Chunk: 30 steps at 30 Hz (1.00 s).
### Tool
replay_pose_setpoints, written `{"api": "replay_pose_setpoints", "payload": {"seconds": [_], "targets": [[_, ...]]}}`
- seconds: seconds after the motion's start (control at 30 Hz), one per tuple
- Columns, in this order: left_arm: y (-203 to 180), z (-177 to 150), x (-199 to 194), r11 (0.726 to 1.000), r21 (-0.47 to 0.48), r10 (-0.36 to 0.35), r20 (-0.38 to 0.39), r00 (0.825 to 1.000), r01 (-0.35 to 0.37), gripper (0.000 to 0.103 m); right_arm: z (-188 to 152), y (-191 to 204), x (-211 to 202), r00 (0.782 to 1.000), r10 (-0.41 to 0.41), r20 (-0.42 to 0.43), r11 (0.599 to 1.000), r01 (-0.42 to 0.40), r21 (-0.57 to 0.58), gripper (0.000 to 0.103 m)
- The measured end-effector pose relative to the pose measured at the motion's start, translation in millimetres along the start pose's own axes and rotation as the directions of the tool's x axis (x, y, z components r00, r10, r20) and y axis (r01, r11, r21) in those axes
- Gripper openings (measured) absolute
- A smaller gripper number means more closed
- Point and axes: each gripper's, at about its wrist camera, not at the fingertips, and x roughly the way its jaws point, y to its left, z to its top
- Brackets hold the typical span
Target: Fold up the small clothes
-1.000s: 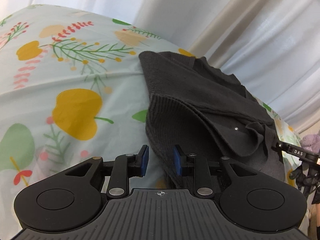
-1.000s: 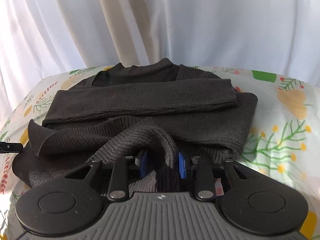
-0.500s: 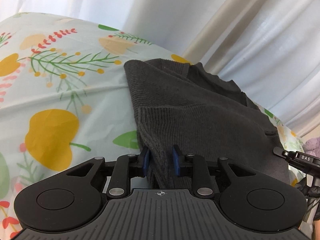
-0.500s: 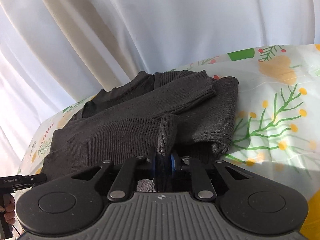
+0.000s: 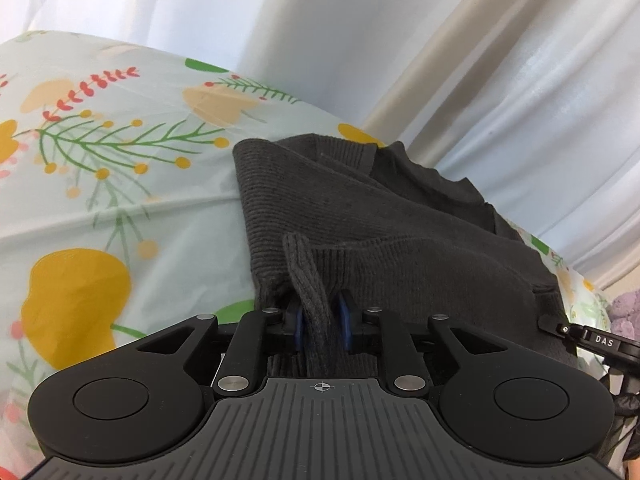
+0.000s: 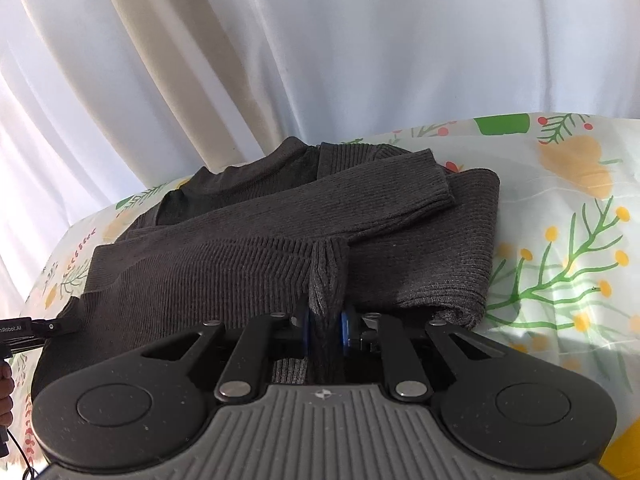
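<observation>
A dark grey ribbed knit sweater lies on the floral cloth, with one sleeve folded across its body and the neck opening at the far side. My left gripper is shut on a pinch of the sweater's near hem edge. My right gripper is shut on another bunched pinch of the same hem. The hem is lifted off the cloth between the two grippers. Each gripper's tip shows at the edge of the other's view: the right gripper and the left gripper.
The floral tablecloth covers the table, also seen to the right of the sweater. White curtains hang close behind the table's far edge. A purple fuzzy object sits at the far right.
Both grippers closed on the sweater's near hem and lifted it. The left one moved in from beside the sweater onto its edge. The hem is now bunched up between the pads.
</observation>
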Motion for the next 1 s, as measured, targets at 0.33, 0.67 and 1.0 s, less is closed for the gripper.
{"api": "replay_pose_setpoints", "payload": {"seconds": [0.33,0.67,1.0], "targets": [[-17.6,25.0,-46.6,0.995,0.073,-0.072,0.122,0.990,0.063,0.009,12.2,14.0,-28.3,0.996,-0.020,0.092,0.997,0.026,-0.069,0.008],[-65.8,89.4,13.1,0.960,0.236,0.090,0.255,0.963,-0.153,0.009,89.3,21.2,7.9,0.964,-0.143,0.226,0.979,0.171,-0.113,0.008],[-52.8,57.9,42.1,0.973,0.202,0.085,0.149,0.985,-0.115,0.034,81.7,9.0,36.6,0.968,-0.178,0.178,0.980,0.191,-0.060,0.023]]}}
